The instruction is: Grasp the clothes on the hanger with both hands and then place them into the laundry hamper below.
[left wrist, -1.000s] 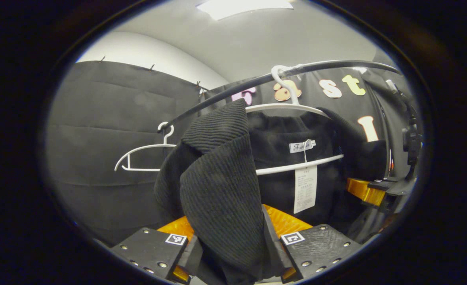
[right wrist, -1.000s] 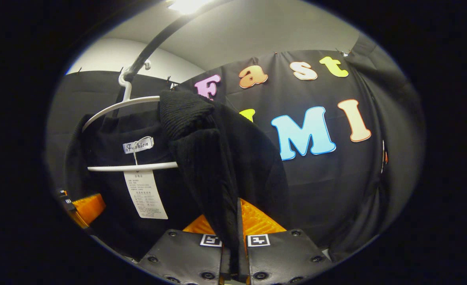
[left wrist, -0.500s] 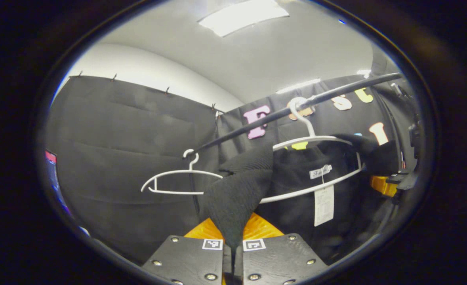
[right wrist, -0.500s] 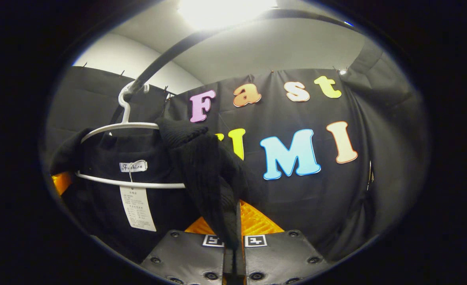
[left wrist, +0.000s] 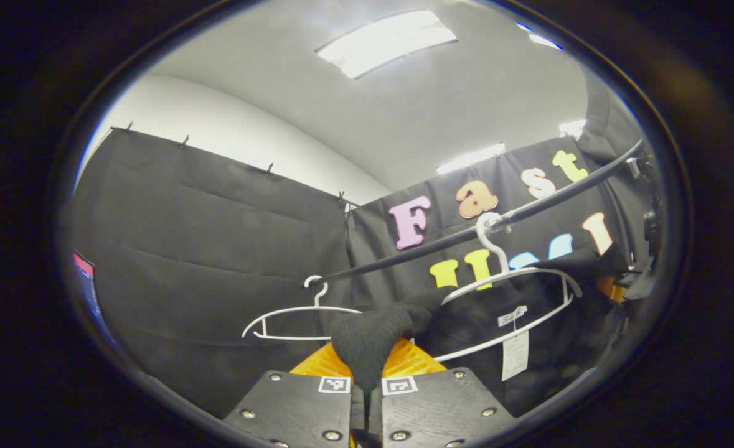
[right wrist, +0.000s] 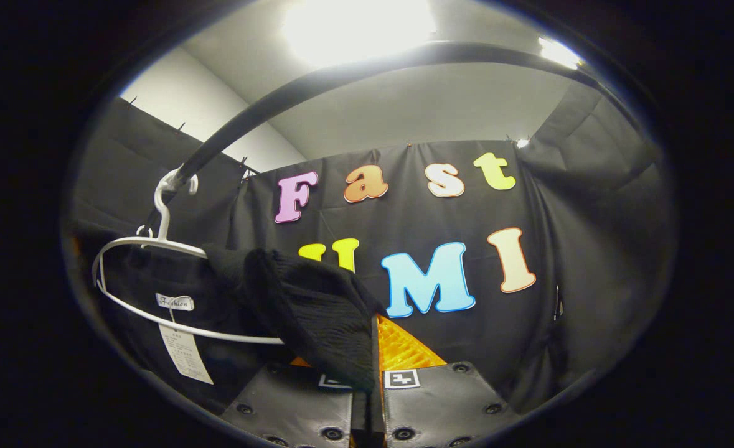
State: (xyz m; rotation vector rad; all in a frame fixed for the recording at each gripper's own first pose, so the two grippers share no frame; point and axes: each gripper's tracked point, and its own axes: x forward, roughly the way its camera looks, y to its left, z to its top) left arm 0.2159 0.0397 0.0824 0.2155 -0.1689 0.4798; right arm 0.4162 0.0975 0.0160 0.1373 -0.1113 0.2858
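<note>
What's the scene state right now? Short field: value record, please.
garment: black knit sweater, partly draped on a white hanger
left gripper: fingers closed on a fold of the sweater
right gripper: fingers closed on another fold of the sweater
rail: black rail carrying the loaded hanger
spare hanger: empty white hanger on the same rail, beside the sweater
tag: white paper tag hanging inside the collar
hamper: cannot tell from these views
</note>
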